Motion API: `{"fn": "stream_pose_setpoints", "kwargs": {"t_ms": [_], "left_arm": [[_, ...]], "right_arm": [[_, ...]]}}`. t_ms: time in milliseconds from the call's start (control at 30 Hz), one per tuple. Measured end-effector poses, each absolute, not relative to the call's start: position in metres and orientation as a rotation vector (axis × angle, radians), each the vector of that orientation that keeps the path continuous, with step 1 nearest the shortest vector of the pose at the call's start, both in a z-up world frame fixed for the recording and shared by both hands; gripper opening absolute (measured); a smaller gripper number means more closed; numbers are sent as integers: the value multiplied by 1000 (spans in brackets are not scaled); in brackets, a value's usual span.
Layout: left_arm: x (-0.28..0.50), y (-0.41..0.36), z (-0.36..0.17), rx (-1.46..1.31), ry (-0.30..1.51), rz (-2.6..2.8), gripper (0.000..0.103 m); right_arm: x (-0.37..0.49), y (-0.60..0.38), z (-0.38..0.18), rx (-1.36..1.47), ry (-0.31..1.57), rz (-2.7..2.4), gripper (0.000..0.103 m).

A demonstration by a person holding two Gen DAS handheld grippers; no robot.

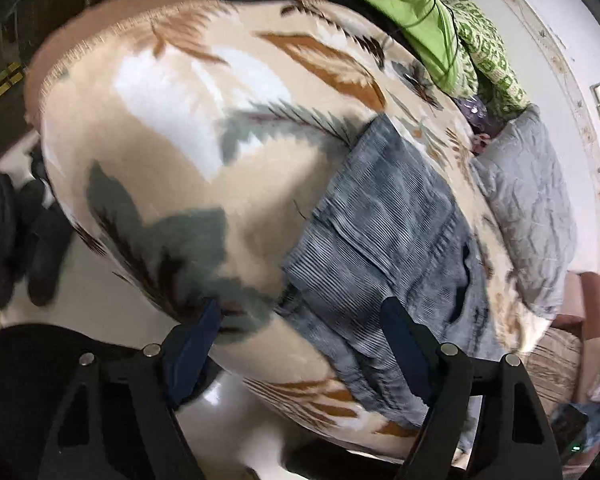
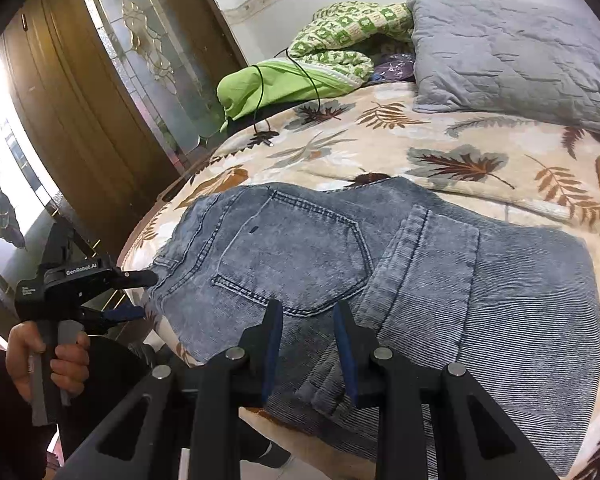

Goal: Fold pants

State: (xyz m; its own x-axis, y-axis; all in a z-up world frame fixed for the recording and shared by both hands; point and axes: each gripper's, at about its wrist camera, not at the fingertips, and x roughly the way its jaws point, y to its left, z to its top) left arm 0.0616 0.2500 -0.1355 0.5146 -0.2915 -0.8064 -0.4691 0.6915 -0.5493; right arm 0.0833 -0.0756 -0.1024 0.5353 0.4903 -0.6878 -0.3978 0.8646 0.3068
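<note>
Lying folded at the blanket's (image 2: pixel 440 136) near edge, jeans (image 2: pixel 420 264) face both gaping, empty grippers (image 1: pixel 300 344) (image 2: pixel 308 344).

Soft daylight, left wrist view motion-blurred, right sharper, fisheye bending at edges

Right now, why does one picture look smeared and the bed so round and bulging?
Left wrist view: motion blur smears the leaf-print blanket and the jeans, with a bright washed-out patch on the blanket. Right wrist view: sharp; the jeans' pocket stitching reads clearly. Both views: the fisheye lens bends the bed into a dome and darkens the corners.
</note>
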Motion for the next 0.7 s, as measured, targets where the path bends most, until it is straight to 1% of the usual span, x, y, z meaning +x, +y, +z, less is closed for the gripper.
{"fn": "stream_pose_setpoints", "kwargs": {"t_ms": [100, 267, 300, 367, 433, 500, 533, 600, 633, 667, 700], "left_arm": [[65, 243, -139, -884, 1068, 81, 82], [76, 243, -144, -920, 1035, 78, 82], [77, 243, -145, -927, 1032, 71, 77], [80, 238, -143, -902, 1023, 56, 74], [84, 236, -142, -883, 1010, 57, 64], [88, 237, -144, -891, 1001, 45, 48], [90, 237, -146, -896, 998, 31, 44], [91, 236, -148, -898, 990, 9, 31], [92, 235, -148, -896, 983, -2, 29], [92, 235, -148, -896, 977, -11, 22], [93, 234, -147, -890, 969, -20, 20]], "right_arm": [[84, -70, -104, 113, 859, 538, 30], [85, -64, -107, 96, 861, 542, 30], [86, -63, -108, 93, 863, 540, 30], [86, -63, -108, 89, 860, 537, 30], [88, -63, -109, 92, 857, 538, 30], [90, -62, -109, 95, 859, 537, 30], [90, -62, -110, 94, 858, 535, 30], [91, -59, -111, 83, 855, 534, 30], [92, -58, -111, 78, 853, 535, 30], [93, -56, -112, 73, 852, 536, 30], [94, -55, -113, 72, 853, 536, 30]]}}
